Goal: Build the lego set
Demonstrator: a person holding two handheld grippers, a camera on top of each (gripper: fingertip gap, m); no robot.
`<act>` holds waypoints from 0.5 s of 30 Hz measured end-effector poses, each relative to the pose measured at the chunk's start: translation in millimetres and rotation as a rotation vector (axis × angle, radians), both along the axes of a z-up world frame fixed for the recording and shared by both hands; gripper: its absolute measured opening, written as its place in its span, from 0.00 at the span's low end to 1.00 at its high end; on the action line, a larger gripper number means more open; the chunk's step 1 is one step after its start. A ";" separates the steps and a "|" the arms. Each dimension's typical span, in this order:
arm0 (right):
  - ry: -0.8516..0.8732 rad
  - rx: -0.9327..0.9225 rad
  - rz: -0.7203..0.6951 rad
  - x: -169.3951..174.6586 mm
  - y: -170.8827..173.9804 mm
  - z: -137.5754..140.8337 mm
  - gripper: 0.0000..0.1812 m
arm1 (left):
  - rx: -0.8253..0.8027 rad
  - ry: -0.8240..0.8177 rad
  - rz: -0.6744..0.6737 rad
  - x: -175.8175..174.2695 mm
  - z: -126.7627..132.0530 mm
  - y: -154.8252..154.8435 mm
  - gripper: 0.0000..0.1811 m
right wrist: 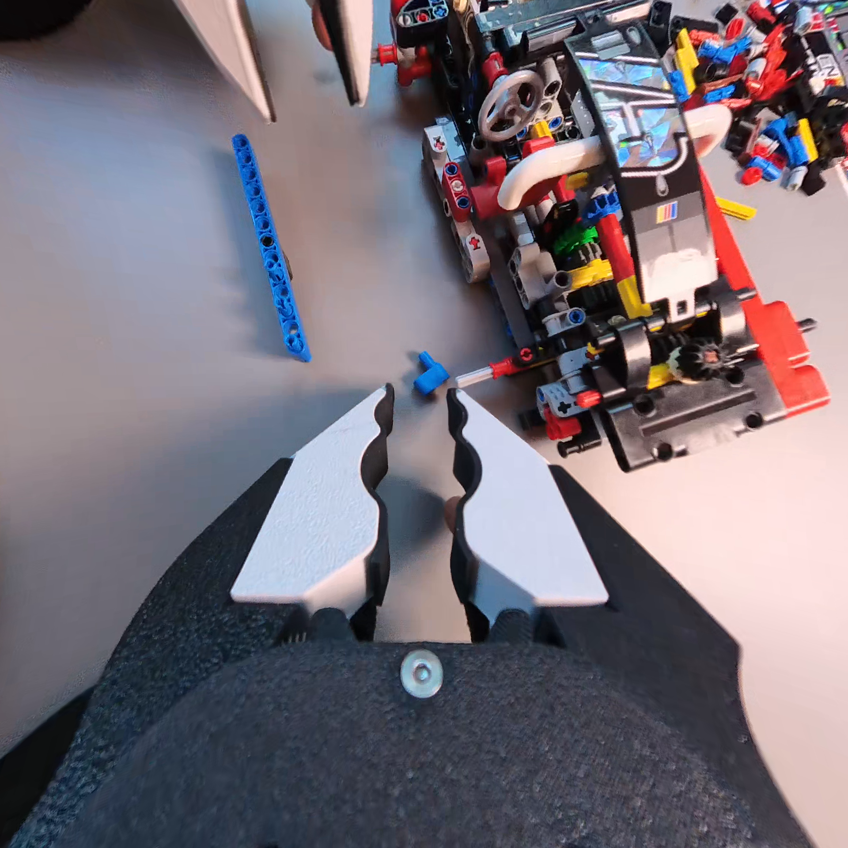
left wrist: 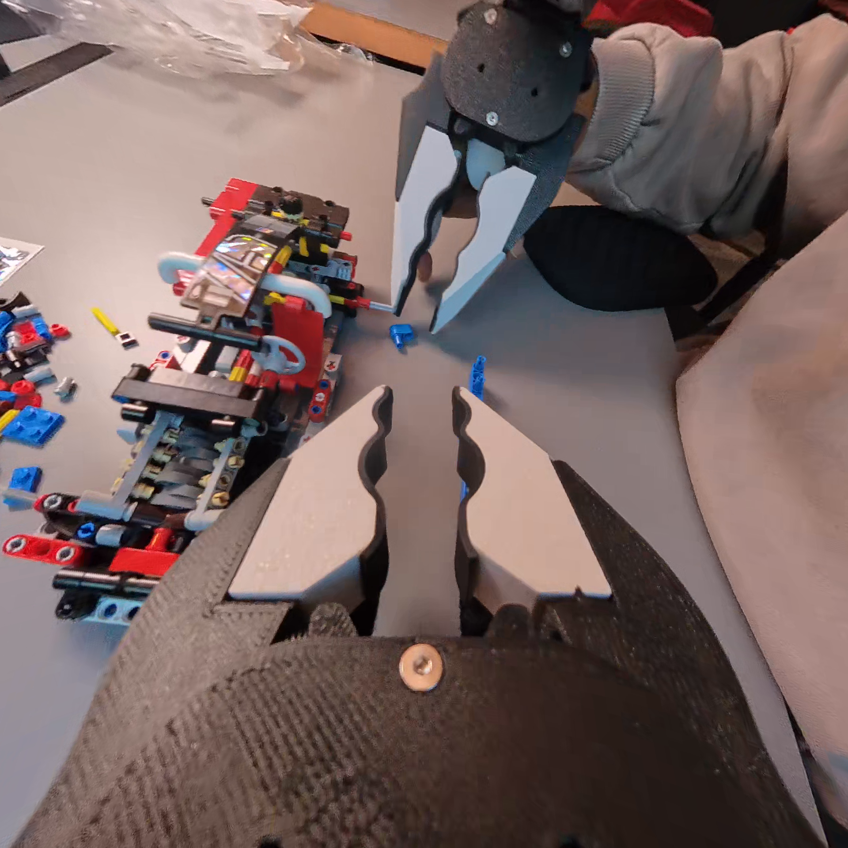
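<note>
**Operator:** Grey tabletop (left wrist: 321,137) fills the left wrist view, with crumpled clear plastic wrap (left wrist: 183,36) at its far edge. My left gripper (left wrist: 422,394) hovers with its jaws apart and nothing between them. Facing it, my right gripper (left wrist: 413,321) points tips-down at the table, jaws likewise apart and empty. One small blue connector (left wrist: 401,334) lies between the two, much nearer the right tips.

**Checker:** And the model?

**Operator:** One part-built car (left wrist: 238,367) lies to the left of both grippers, its long axis running away from me. A thin grey axle (left wrist: 381,306) sticks out of its side towards the right gripper's tips. Loose pieces (left wrist: 27,367) sit beyond the car, too jumbled to count.

**Checker:** Right wrist view?

**Operator:** Same table (right wrist: 137,275). The right gripper (right wrist: 420,394) is spread and empty; the blue connector (right wrist: 430,374) lies just ahead of the tips, slightly right of the midline, and apart from them. The axle (right wrist: 475,376) ends just right of it, pointing at it. One long blue beam (right wrist: 270,248) lies further ahead and left, its long axis running roughly away from me. The left gripper's fingers (right wrist: 229,50) show at the top edge. The car (right wrist: 619,238) is at right, the loose pile (right wrist: 771,92) behind it.

**Checker:** Nearer hand?

**Operator:** The right, I judge; a short advance would straddle the connector.
</note>
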State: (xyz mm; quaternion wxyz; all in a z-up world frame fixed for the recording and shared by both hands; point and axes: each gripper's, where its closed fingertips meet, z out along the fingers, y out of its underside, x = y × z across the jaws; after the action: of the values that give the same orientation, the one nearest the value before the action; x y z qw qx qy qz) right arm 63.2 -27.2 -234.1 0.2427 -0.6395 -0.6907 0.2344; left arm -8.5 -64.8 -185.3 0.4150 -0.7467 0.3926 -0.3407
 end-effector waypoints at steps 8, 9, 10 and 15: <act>-0.040 -0.024 -0.084 -8.4 3.3 -6.2 0.11 | -0.021 -0.073 0.090 -12.5 7.9 13.6 0.11; -0.049 -0.016 -0.083 -9.0 2.7 -6.9 0.10 | -0.023 -0.064 0.087 -11.4 6.2 12.9 0.11; -0.056 -0.008 -0.084 -9.8 2.4 -7.3 0.10 | -0.024 -0.055 0.082 -9.9 4.6 12.0 0.11; -0.075 0.031 -0.056 -11.5 -0.2 -7.1 0.05 | -0.039 -0.047 0.058 -1.7 0.1 6.3 0.11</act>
State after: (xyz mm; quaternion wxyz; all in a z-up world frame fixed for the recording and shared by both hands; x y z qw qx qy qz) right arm 51.7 -27.4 -241.2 0.2330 -0.6630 -0.6848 0.1928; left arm -10.2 -58.5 -185.1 0.4192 -0.7574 0.3542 -0.3537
